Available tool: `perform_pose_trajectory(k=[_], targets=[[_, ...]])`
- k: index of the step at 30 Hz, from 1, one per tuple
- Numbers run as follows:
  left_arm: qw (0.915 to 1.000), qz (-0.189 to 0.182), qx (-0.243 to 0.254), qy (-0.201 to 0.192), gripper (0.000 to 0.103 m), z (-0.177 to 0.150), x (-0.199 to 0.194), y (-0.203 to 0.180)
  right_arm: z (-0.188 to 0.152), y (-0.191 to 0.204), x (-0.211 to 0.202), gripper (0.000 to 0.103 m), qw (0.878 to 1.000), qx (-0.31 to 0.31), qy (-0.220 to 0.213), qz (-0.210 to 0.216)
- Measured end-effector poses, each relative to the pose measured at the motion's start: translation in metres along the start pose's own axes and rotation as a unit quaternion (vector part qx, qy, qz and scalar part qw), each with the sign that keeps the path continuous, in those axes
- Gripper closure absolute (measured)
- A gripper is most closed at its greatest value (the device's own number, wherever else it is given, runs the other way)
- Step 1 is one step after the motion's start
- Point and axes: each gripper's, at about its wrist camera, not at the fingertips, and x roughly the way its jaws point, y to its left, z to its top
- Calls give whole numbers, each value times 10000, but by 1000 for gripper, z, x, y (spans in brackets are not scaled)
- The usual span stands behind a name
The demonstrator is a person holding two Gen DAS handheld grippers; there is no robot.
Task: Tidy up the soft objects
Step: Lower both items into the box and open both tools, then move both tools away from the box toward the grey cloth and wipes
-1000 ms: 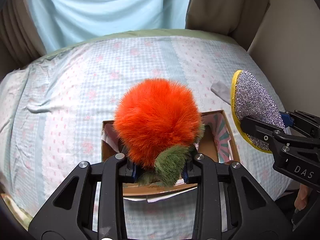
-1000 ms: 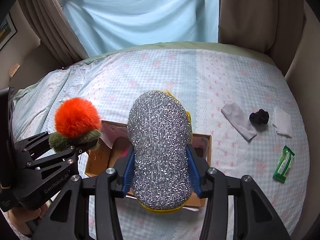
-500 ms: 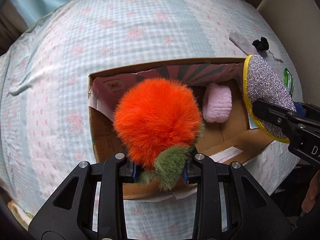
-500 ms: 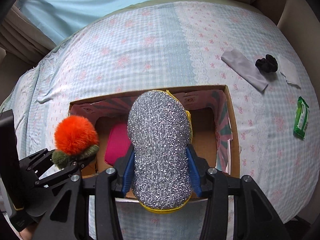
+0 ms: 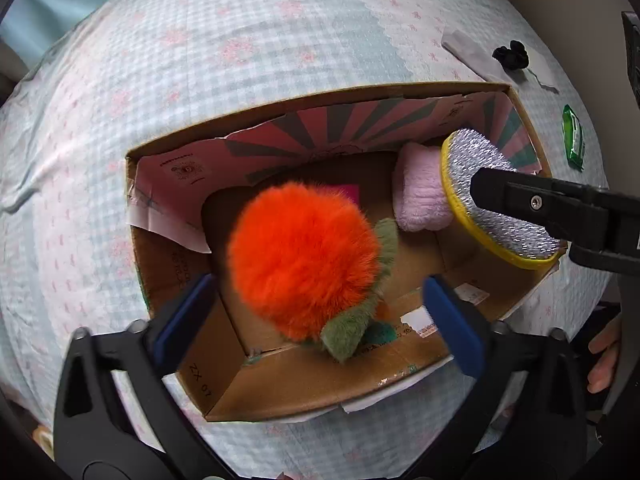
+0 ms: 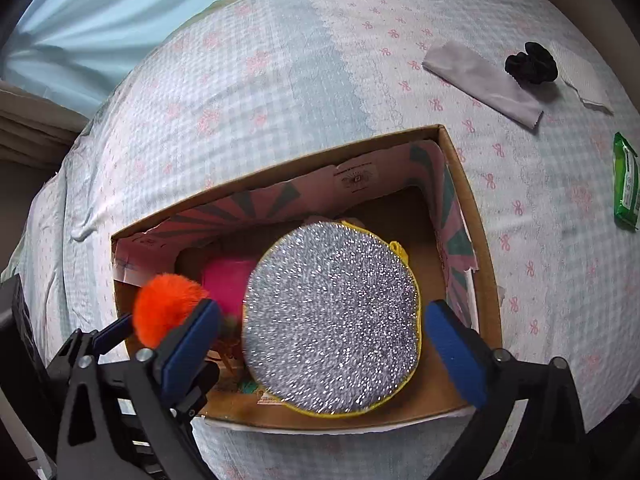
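Observation:
An open cardboard box point(image 5: 304, 392) point(image 6: 468, 208) lies on the bed. My left gripper point(image 5: 316, 320) is open; the orange fluffy ball with green leaves point(image 5: 304, 264) sits free between its spread fingers, over the box's inside. My right gripper point(image 6: 324, 340) is open too; the silver glitter scrubber with a yellow rim point(image 6: 332, 316) is free between its fingers, above the box. The scrubber point(image 5: 496, 200) also shows in the left wrist view. A pale pink plush point(image 5: 420, 192) and a magenta soft item point(image 6: 228, 284) lie in the box.
On the bedspread to the right lie a grey cloth point(image 6: 480, 80), a black scrunchie point(image 6: 530, 68), a white tissue point(image 6: 580, 76) and a green packet point(image 6: 626, 180). A blue curtain point(image 6: 100, 20) hangs behind the bed.
Both grippers have opened and let go of the orange ball and the glitter scrubber. Both have moved closer down over the box.

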Motion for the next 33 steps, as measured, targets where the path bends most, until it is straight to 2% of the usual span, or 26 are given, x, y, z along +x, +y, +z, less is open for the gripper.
perform_pose_trajectory(k=[9,19,26,33], targets=[[9998,-120,-58,114,0,-14,9,-4,-11,-6,-2,0,10000,-26,42,49],[9997,-20,-219,-112,0,-19,-19,-6,-24,2,-30,0,9996,-210,-117,148],[9987,72,-343,-357,0,-35,-59,-8,-39,13,-78,0,9981,-498,-356,110],[9957,283,-552,-683,0,-50,-120,-14,-56,15,-147,0,9926,-832,-870,-176]])
